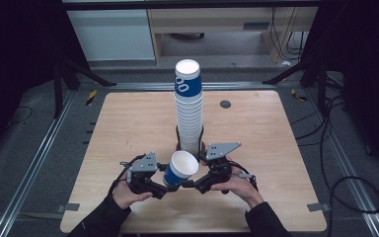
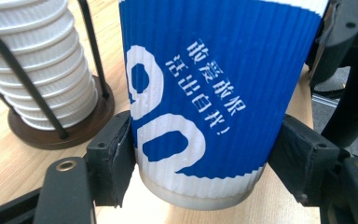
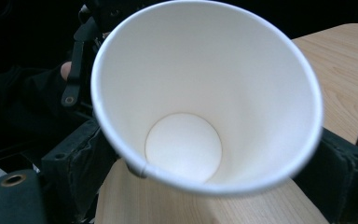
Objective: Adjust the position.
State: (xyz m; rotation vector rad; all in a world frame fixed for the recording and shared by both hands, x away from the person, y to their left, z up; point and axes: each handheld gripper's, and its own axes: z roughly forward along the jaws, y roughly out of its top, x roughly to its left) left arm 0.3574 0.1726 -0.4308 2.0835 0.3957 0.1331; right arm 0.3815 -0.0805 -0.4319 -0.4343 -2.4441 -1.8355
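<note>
Black rubber pads of our left gripper [image 2: 200, 163] press on both sides of the blue-and-white paper cup [image 2: 214, 93] low on its ribbed sleeve, just above the base, so that gripper is clamped on it. Our right gripper [image 3: 205, 182] has its jaws standing either side of the same cup near the rim, but we cannot tell whether its pads actually touch the wall.

The cup hangs tilted between the two grippers above the wooden table [image 1: 128, 123], its mouth turned toward the right one, just in front of the tall stack of cups [image 1: 188, 108] in its wire holder [image 2: 51, 126].

We judge it very light and easily crushed; the corrugated sleeve should give friction. The stiff base ring is the safest place to hold.
</note>
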